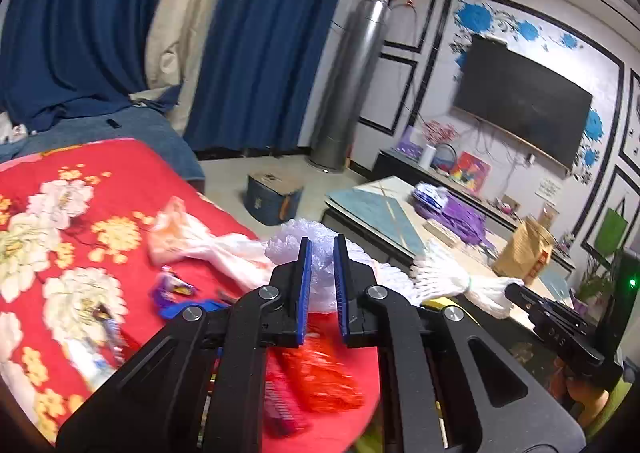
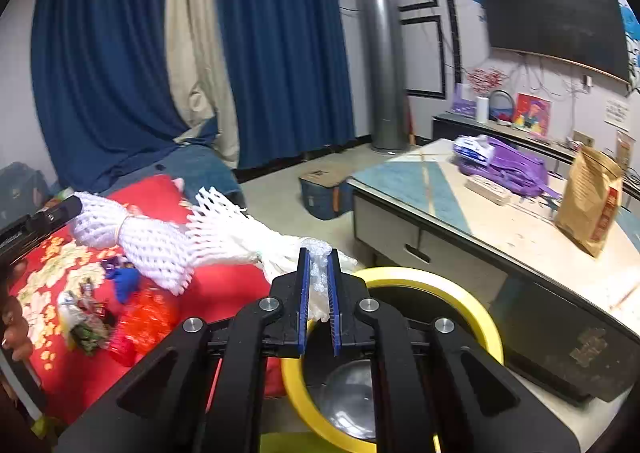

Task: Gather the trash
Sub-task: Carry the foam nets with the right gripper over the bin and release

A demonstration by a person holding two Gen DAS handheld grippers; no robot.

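Your left claw (image 1: 322, 265) pinches bubble wrap (image 1: 304, 241) above the bed (image 1: 48, 213); right claw (image 2: 319, 277) clamps its plastic tail over the yellow-rimmed bin (image 2: 476, 317). Light, limp, slippery: grip bunched folds.

Wall television (image 1: 524, 97), blue curtains (image 2: 280, 53)

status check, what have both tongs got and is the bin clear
Left tongs shut on bubble wrap. Right tongs shut on its other end, foam net trailing. Yellow-rimmed bin right below, mouth unobstructed.
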